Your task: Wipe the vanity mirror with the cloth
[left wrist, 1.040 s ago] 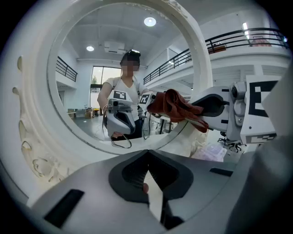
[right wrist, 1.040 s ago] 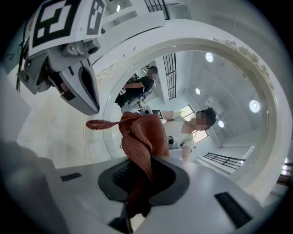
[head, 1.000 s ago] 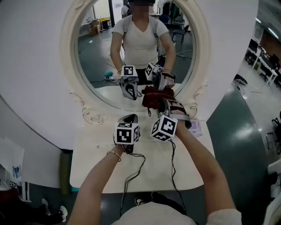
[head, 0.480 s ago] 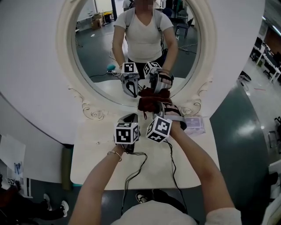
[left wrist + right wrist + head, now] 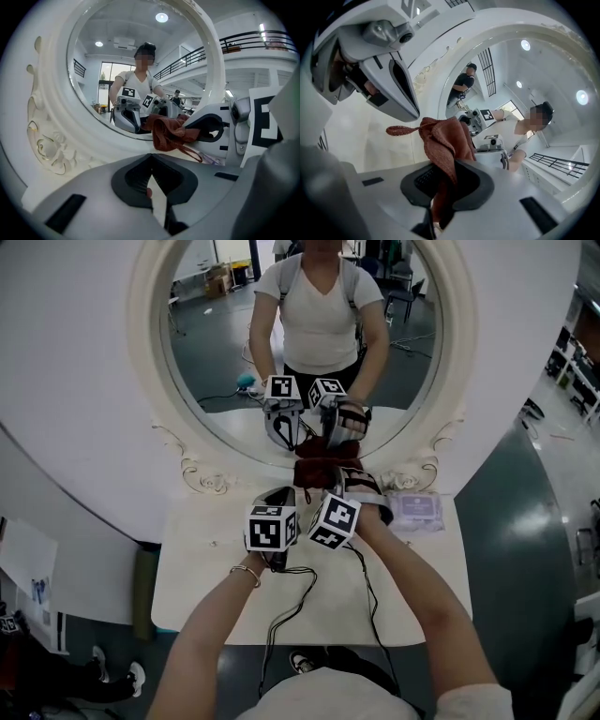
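The oval vanity mirror [image 5: 309, 343] in its cream carved frame [image 5: 192, 465] stands at the back of the white table [image 5: 197, 587]. My right gripper [image 5: 330, 482] is shut on a dark red cloth [image 5: 317, 471], which is bunched against the mirror's lower edge and meets its own reflection. In the right gripper view the cloth [image 5: 443, 140] rises out of the closed jaws of the right gripper [image 5: 439, 190]. My left gripper [image 5: 275, 498] hovers just left of it, shut and empty. In the left gripper view the cloth [image 5: 168, 133] hangs ahead of the left gripper [image 5: 151, 177].
A flat packet of wipes [image 5: 413, 509] lies on the table at the right, next to the frame. Black cables [image 5: 281, 610] trail from the grippers over the table's front edge. Dark green floor lies beyond the table to the right.
My right gripper has carried the cloth a little to the left along the mirror's lower edge, closer to the left gripper. The left gripper has hardly moved.
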### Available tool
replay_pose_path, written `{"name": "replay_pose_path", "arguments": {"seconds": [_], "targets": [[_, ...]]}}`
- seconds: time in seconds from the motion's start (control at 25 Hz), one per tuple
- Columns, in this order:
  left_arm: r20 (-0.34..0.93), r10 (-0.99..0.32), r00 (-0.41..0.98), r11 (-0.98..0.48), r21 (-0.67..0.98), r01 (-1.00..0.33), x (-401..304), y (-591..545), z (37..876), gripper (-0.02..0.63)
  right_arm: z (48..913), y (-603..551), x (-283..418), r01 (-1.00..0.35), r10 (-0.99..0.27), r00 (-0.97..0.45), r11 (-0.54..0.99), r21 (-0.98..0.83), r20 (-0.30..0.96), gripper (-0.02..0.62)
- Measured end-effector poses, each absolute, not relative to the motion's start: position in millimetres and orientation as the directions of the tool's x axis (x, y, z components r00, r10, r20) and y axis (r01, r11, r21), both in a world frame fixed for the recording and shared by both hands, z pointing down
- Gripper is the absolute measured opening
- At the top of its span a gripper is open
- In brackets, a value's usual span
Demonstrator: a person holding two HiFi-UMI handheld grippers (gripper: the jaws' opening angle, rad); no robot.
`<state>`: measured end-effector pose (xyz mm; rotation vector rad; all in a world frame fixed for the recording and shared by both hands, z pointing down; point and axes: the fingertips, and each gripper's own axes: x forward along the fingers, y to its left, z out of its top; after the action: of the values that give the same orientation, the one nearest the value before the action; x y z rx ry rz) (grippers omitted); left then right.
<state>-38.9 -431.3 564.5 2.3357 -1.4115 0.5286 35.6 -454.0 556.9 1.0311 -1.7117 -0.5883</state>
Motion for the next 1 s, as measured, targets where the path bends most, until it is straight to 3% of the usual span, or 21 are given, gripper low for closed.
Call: {"name": "replay_pose_path", "arguments": {"seconds": [0.6,1.0], "targets": [[0.439,-0.814,0.379,-0.369,0.113,-0.923,-72.4,-431.0,536.6,0.006,545.1,-451.4,35.1,-0.412,-0.852,-0.127,0.512,0.754,0.508,0.061],[0.367,-0.864,0.344,-0.323,0.118,-0.939,-97.7,-397.1,485.9,0.006,492.3,-427.6,24.2,-0.484,-0.889,-0.157,0.450,0.751,0.431,0.061]]}}
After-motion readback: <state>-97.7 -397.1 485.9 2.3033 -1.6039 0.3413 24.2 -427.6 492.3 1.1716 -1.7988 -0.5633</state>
